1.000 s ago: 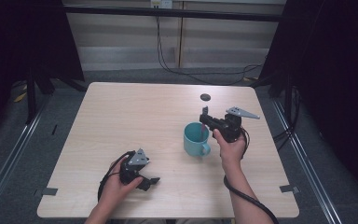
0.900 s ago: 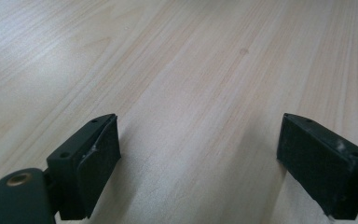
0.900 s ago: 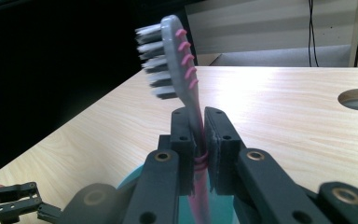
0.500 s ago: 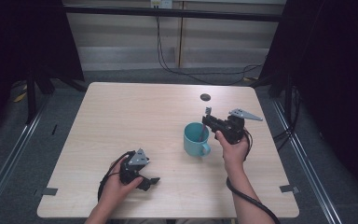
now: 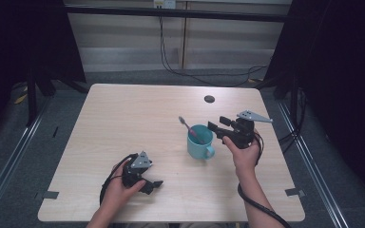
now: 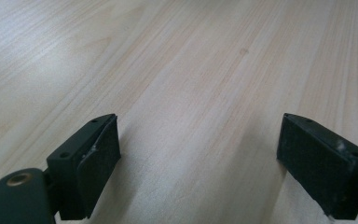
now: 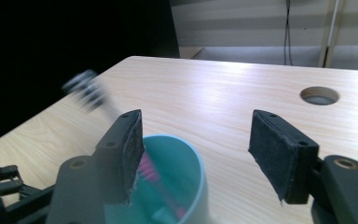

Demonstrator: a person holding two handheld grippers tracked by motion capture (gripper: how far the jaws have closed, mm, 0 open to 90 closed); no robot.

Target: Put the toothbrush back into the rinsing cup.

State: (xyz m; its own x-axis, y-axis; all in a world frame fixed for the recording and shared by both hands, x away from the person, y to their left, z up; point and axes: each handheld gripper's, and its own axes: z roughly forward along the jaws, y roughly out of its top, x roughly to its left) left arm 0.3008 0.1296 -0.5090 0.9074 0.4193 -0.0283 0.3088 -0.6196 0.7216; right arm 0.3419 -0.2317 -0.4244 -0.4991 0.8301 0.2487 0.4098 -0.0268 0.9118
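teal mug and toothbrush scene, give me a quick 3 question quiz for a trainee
1. True or false: the toothbrush stands in the teal mug, leaning toward the table's left side in the high view.
2. Which gripper is beside the mug? A) the left gripper B) the right gripper
3. In a few words: how do the right gripper's jaws stand, and is anything between them?

Key
1. True; its head sticks out above the rim.
2. B; the left gripper rests on the table near its front edge, jaws open.
3. Open; they have just been opening, and the pads press on nothing, with the mug just below and beyond them.
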